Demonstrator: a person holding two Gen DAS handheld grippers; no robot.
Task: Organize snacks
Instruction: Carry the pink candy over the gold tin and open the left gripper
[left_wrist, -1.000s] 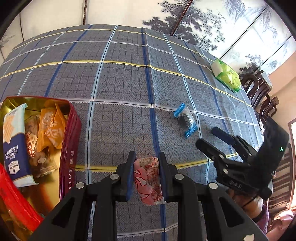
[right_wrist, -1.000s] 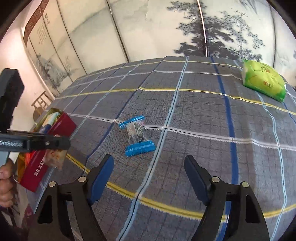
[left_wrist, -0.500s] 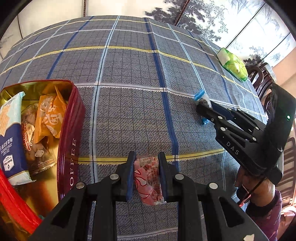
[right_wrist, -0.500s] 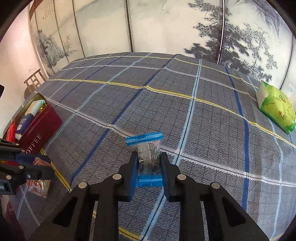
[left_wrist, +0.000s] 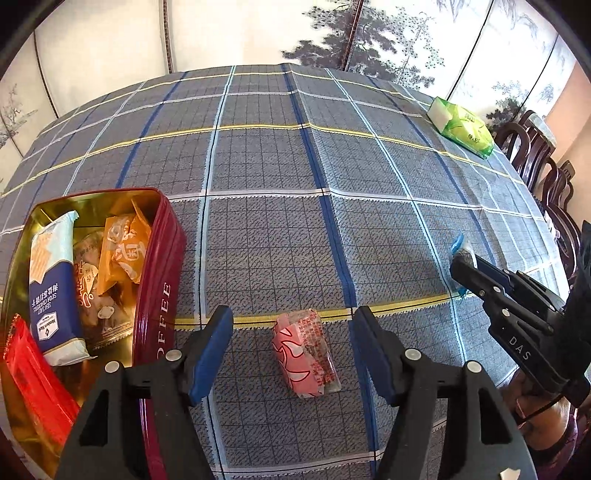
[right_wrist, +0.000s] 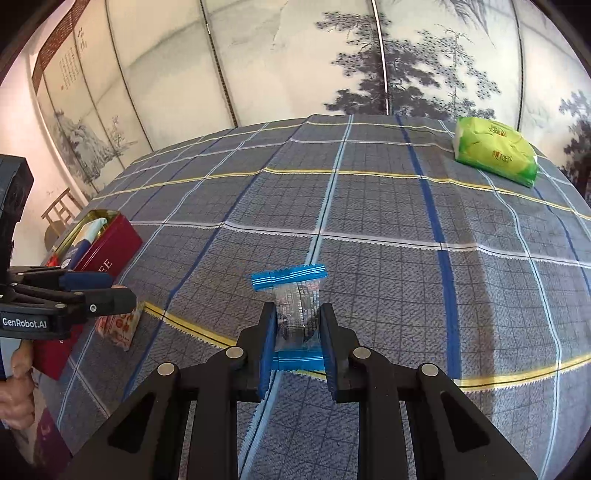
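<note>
Right wrist view shows the right gripper (right_wrist: 297, 341) clamped on the blue-ended candy packet (right_wrist: 293, 314); the pads press its clear middle, and its long axis runs straight ahead along the fingers. The red coffee tin (right_wrist: 110, 249), taken here as the landmark, lies far to the left of this packet, across open plaid tablecloth (right_wrist: 369, 221). Judged from the task, the coming move is a carry leftward to the tin.

Left wrist view shows the left gripper (left_wrist: 291, 350) with jaws opening; the pink wrapped snack (left_wrist: 304, 352) lies on the cloth between the fingers, and neither pad touches it. The snack sits just right of the tin's side wall, outside it, long axis roughly along the fingers. The left gripper is the nearer to the tin, which stands open and already holds a blue soda cracker pack (left_wrist: 51, 291), orange packets (left_wrist: 125, 251) and a red packet (left_wrist: 33, 373).

Obstruction: the left gripper and the pink snack occupy the space between the right gripper and the tin. A green tissue pack (right_wrist: 495, 151) lies far right of the tin, clear of any path.
</note>
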